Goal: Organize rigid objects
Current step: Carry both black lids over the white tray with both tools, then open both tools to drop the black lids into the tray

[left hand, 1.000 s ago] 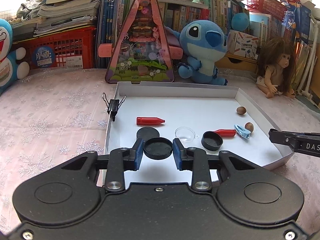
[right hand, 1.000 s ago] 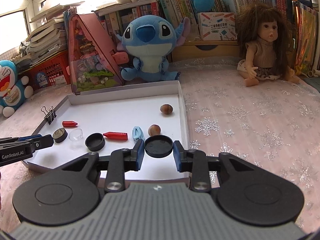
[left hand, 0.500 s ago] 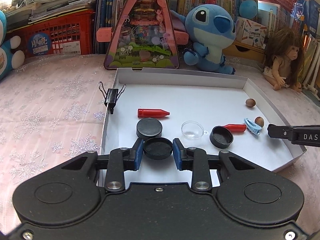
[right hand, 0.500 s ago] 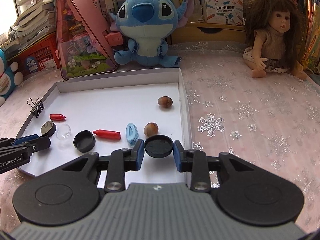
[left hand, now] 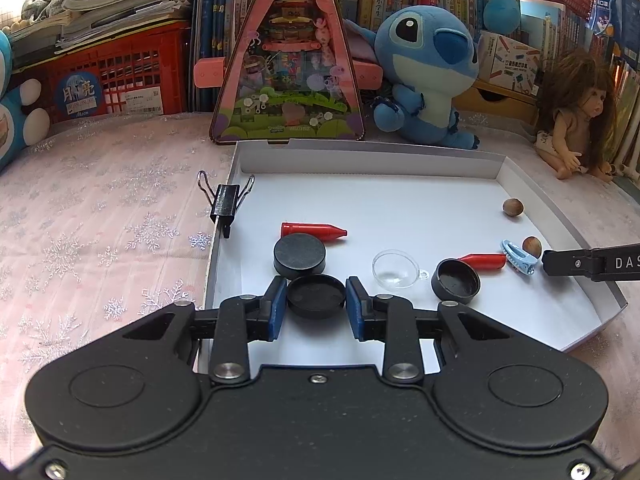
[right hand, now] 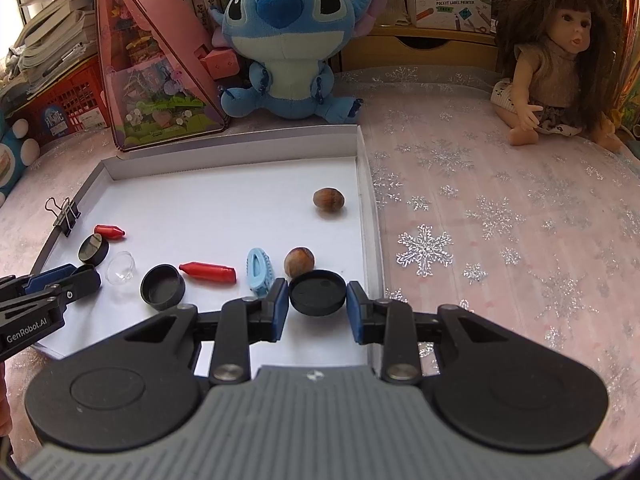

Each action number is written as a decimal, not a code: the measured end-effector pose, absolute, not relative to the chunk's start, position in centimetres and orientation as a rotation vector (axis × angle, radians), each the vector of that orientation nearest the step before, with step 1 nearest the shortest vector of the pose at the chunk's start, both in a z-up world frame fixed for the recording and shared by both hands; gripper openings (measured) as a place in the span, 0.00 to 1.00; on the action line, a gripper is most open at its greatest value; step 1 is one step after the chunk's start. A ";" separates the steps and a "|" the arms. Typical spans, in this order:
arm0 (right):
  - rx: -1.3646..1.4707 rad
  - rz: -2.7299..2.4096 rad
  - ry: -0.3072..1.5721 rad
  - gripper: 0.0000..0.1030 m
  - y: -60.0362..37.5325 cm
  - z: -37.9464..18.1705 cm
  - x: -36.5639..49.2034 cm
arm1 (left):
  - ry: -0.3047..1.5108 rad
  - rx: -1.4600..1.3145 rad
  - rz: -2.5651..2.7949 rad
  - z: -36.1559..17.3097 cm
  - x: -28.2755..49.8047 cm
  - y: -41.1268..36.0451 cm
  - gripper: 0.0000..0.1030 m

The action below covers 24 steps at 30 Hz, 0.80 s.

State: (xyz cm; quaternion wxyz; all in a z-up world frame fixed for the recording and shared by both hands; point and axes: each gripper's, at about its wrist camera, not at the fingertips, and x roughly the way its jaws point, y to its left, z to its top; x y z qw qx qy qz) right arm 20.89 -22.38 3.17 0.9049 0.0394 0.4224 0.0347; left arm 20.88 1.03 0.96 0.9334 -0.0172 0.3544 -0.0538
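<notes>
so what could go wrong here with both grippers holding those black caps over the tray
1. The left gripper holds its black cap right beside the flat black disc; lowering it may knock the disc into the red crayon.
2. The right gripper holds its cap close to the hazelnut and blue hair clip, which could roll or shift.

Left tool (left hand: 316, 302) around black cap (left hand: 316, 295) over tray (left hand: 360, 160).

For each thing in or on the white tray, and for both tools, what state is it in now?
Left tool: shut on a black cap.
Right tool: shut on another black cap.
Black lid: lying flat side up.
Open black cap: hollow side up.
Clear dome: lying free, empty.
Binder clip: clamped on the tray wall.
Blue hair clip: closed, lying flat.
</notes>
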 end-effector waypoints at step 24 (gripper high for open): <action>0.074 0.103 0.847 0.60 -22.3 3.5 19.5 | 0.705 -0.023 -0.123 1.9 19.2 0.7 0.51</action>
